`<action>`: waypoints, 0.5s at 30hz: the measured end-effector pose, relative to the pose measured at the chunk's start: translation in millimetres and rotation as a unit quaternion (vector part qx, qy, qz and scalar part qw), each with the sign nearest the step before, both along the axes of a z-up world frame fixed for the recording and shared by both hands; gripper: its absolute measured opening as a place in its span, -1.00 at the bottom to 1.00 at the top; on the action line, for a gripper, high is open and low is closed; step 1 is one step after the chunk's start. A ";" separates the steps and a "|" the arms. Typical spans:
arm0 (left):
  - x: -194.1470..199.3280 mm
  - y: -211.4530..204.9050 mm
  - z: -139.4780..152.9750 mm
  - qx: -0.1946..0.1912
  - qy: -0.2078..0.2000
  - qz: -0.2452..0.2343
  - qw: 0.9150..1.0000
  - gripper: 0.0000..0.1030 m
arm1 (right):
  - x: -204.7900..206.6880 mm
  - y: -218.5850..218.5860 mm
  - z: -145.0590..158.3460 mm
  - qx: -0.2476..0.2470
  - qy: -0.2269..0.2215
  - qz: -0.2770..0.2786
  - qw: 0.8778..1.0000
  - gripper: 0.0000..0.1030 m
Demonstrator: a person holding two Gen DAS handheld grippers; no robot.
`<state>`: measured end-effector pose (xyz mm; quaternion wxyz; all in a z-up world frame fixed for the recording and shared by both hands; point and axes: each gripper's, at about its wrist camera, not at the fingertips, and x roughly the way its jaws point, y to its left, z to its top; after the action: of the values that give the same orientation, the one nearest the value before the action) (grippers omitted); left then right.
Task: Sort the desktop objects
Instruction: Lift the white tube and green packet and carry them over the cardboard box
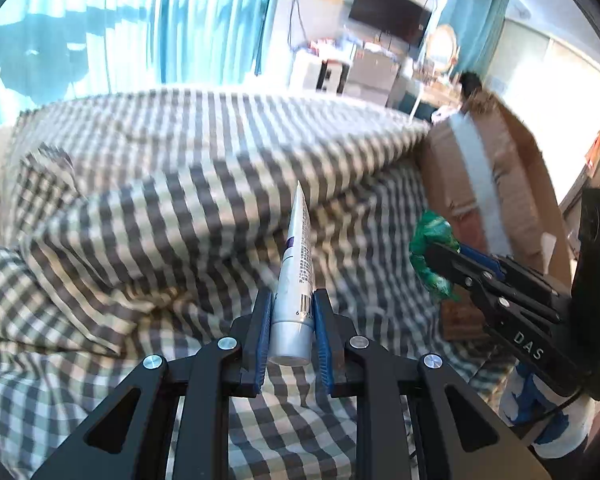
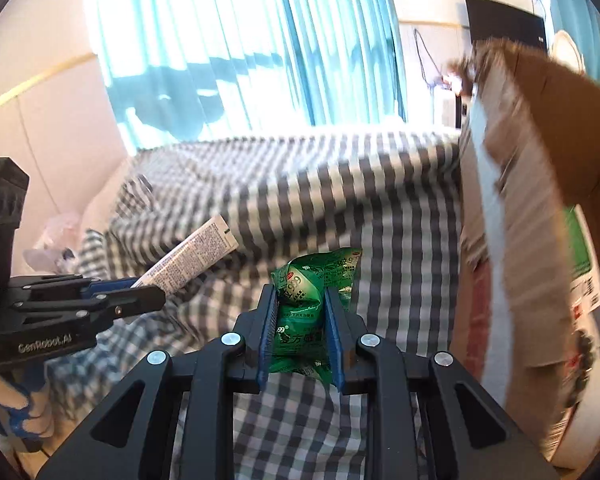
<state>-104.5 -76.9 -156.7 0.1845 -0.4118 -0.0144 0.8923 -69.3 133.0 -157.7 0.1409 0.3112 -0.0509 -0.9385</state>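
Note:
My left gripper (image 1: 292,300) is shut on a white tube (image 1: 296,276) with a silver cap end, held up above the checked cloth (image 1: 160,208). The tube also shows in the right wrist view (image 2: 192,256), sticking out of the left gripper (image 2: 148,300). My right gripper (image 2: 300,300) is shut on a green sachet (image 2: 312,284) with printed text. In the left wrist view the right gripper (image 1: 428,256) holds the sachet (image 1: 434,240) at the right, close to a cardboard box (image 1: 496,184).
A grey-and-white checked cloth covers a bulky surface in both views. An open cardboard box (image 2: 520,200) stands at the right, with a white container (image 2: 580,412) below it. Teal curtains (image 2: 240,48) hang behind. A dark screen (image 1: 388,12) and cluttered shelves stand far back.

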 end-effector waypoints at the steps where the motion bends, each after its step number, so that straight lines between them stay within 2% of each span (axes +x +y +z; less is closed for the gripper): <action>1: 3.9 -4.0 7.7 0.003 0.011 0.008 1.000 -0.60 | 4.6 0.8 6.1 -0.001 0.008 0.002 1.000 -0.57; 3: 9.2 -5.3 18.6 -0.007 0.030 0.018 0.999 -0.60 | 12.7 1.7 16.2 0.000 0.026 0.003 1.000 -0.57; 6: 22.9 -10.7 41.2 -0.014 0.061 0.028 0.998 -0.60 | 10.0 -27.7 26.8 0.004 0.049 0.003 0.999 -0.56; 9: 34.7 -9.3 58.5 -0.028 0.090 0.038 0.995 -0.60 | 25.0 -29.2 42.9 0.018 0.085 0.002 0.996 -0.56; 15: 58.2 3.9 96.2 -0.020 0.162 0.046 0.985 -0.60 | 61.2 -27.4 76.4 0.012 0.142 0.007 0.990 -0.56</action>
<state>-46.3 -73.0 -60.5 0.1346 -0.2639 0.0143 0.9550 -8.2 105.6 -81.3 0.1493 0.1764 -0.0167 -0.9728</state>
